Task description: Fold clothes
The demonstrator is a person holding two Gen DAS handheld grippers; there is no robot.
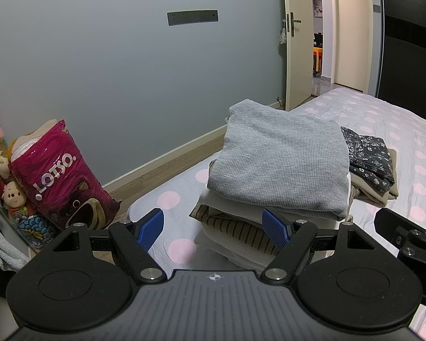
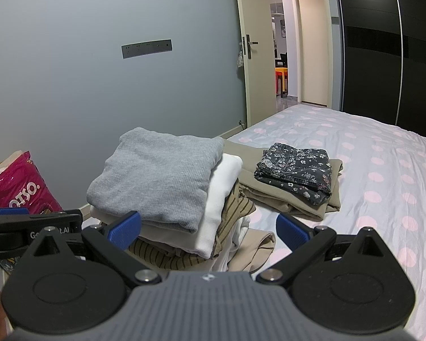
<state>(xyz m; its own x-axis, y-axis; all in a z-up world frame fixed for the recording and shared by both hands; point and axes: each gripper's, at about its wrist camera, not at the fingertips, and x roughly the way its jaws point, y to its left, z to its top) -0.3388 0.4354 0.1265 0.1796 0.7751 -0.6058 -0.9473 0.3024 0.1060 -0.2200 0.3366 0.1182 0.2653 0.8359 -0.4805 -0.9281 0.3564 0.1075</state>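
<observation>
The left gripper [image 1: 214, 228] is nearest in its own view, its blue pads [image 1: 150, 228] spread wide with nothing between them. The right gripper [image 2: 208, 228] likewise stands wide and empty, pads [image 2: 125, 228] apart. Part of the right gripper shows at the right edge of the left view, and part of the left one at the left edge of the right view, so the two hang side by side.

Just beyond both sets of fingers, near the bed's [image 2: 383, 170] edge, sits the stack [image 1: 241, 227] of folded clothes. A grey top [image 1: 281, 159] lies on it, folded flat; under it are white and cream layers, then a striped piece [image 1: 235, 231], then more white at the base. In the right view a beige garment [image 2: 262, 244] spills loose from the stack's right side.

Farther on, to the right of the stack, a floral garment [image 2: 295, 170] lies folded on a folded tan one [image 2: 292, 199]. The sheet is pale with pink dots.

On the floor to the left, a pink bag [image 1: 59, 176] leans near soft toys [image 1: 2, 170]. Behind is a grey wall [image 1: 127, 71], an open door [image 1: 296, 42] and a dark wardrobe [image 2: 383, 42].
</observation>
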